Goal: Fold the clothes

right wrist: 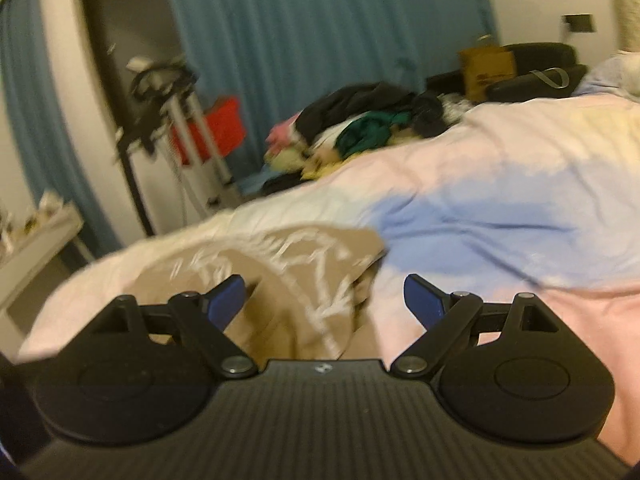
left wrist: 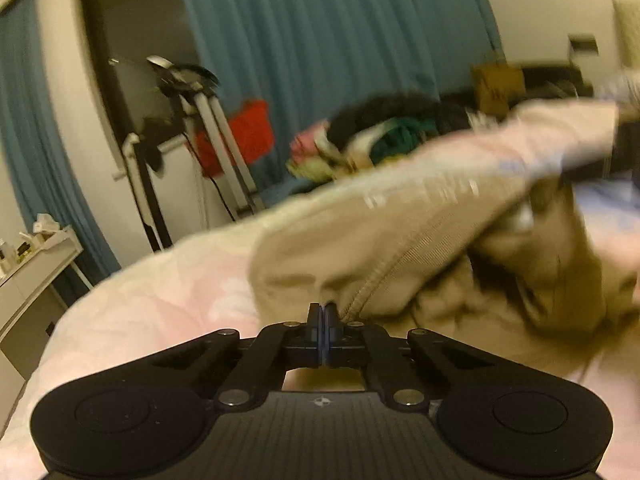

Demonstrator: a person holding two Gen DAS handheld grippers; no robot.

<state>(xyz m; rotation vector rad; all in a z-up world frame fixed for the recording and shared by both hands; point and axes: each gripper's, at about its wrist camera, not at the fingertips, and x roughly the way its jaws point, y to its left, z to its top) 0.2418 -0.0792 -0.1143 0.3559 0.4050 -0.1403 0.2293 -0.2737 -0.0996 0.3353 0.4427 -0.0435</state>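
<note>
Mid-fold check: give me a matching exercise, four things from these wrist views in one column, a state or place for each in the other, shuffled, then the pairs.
Things:
1. left gripper
2. right gripper
3. tan printed garment
4. pile of mixed dark, green and pink clothes

States or places:
A. heaped at the bed's far edge
B. jaws wide apart
C. jaws shut together
D. crumpled on the pastel bedcover

Pairs: 1-C, 2-B, 3-D, 4-A
</note>
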